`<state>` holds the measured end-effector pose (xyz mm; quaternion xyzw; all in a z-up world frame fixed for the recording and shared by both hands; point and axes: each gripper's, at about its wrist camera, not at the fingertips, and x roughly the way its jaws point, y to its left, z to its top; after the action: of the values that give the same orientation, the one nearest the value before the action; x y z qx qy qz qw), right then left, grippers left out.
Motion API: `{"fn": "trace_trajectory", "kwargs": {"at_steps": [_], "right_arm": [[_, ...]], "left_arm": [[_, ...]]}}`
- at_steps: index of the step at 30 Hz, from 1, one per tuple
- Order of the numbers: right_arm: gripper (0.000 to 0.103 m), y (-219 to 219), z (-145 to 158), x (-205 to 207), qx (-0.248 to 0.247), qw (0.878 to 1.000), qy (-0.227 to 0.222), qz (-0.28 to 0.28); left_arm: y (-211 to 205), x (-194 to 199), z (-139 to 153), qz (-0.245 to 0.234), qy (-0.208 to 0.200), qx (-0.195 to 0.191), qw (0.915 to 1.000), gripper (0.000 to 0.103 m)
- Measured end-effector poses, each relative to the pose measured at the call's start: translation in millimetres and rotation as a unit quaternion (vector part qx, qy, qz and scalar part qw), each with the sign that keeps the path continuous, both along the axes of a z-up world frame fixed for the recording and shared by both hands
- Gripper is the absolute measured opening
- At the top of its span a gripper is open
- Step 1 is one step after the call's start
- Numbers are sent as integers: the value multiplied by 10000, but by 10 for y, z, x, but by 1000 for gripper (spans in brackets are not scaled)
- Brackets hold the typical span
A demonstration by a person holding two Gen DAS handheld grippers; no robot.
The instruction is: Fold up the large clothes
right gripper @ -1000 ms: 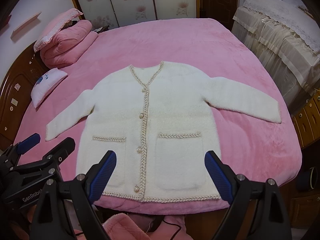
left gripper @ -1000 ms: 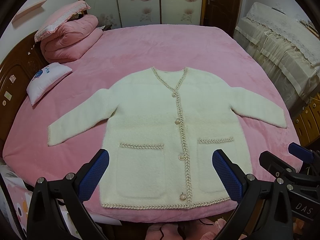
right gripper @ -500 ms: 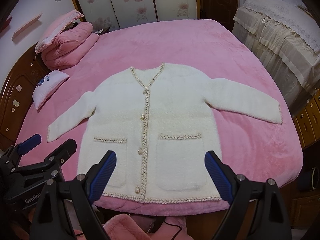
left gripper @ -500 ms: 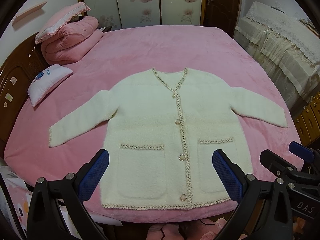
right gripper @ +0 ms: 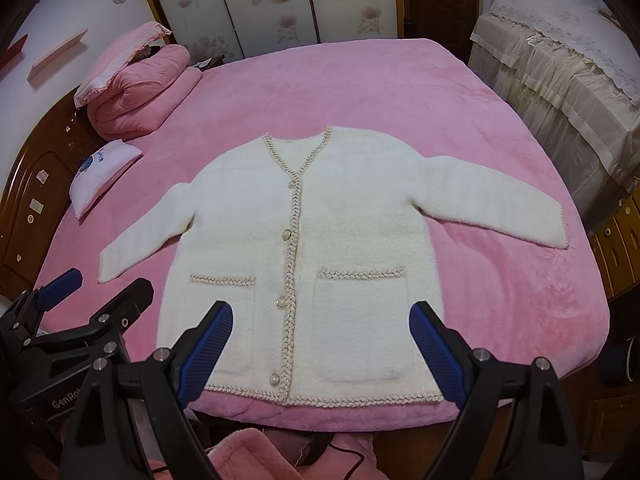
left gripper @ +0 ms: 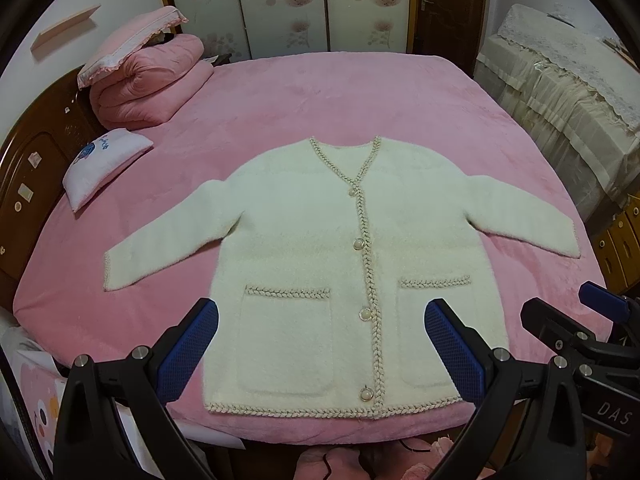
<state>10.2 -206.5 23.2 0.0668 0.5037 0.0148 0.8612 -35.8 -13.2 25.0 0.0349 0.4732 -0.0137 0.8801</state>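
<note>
A cream fluffy cardigan (left gripper: 320, 248) with braided trim, several buttons and two pockets lies flat, face up and buttoned, on the pink bed, sleeves spread to both sides; it also shows in the right wrist view (right gripper: 320, 240). My left gripper (left gripper: 320, 348) is open and empty, held above the cardigan's hem at the bed's near edge. My right gripper (right gripper: 320, 344) is open and empty, also above the hem. The right gripper shows at the right of the left wrist view (left gripper: 580, 320), and the left gripper at the left of the right wrist view (right gripper: 88, 292).
The pink bed (left gripper: 360, 100) fills the room's middle. A folded pink quilt with a pillow (left gripper: 148, 76) and a small white pillow (left gripper: 104, 164) lie at its far left by the wooden headboard (left gripper: 28, 176). A lace-covered piece of furniture (left gripper: 560, 80) stands at the right.
Both grippers have shifted slightly; the cardigan sits a little lower and to the right in both views. Nothing was taken hold of.
</note>
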Motion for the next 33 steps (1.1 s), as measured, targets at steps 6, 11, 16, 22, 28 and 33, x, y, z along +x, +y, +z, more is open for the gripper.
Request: {"fn": "trace_trajectory", "kwargs": {"at_steps": [6, 11, 16, 22, 28, 33], "right_arm": [[90, -55, -26, 42, 4, 9998, 14, 209], [90, -107, -18, 52, -32, 9994, -26, 346], [90, -181, -29, 46, 4, 9991, -50, 431], [90, -211, -91, 71, 163, 9975, -75, 680], [90, 84, -187, 308, 309, 9931, -22, 1131], [90, 616, -261, 535, 261, 9853, -114, 1686]], "left_arm": [[-43, -31, -9, 200, 53, -2, 9998, 102], [-104, -61, -12, 281, 51, -17, 9996, 102], [-164, -94, -43, 367, 103, -35, 9993, 102], [-134, -147, -249, 552, 542, -54, 9970, 102], [465, -182, -497, 1439, 1091, -278, 9832, 102], [1324, -148, -740, 2319, 1396, -1177, 9555, 102]]}}
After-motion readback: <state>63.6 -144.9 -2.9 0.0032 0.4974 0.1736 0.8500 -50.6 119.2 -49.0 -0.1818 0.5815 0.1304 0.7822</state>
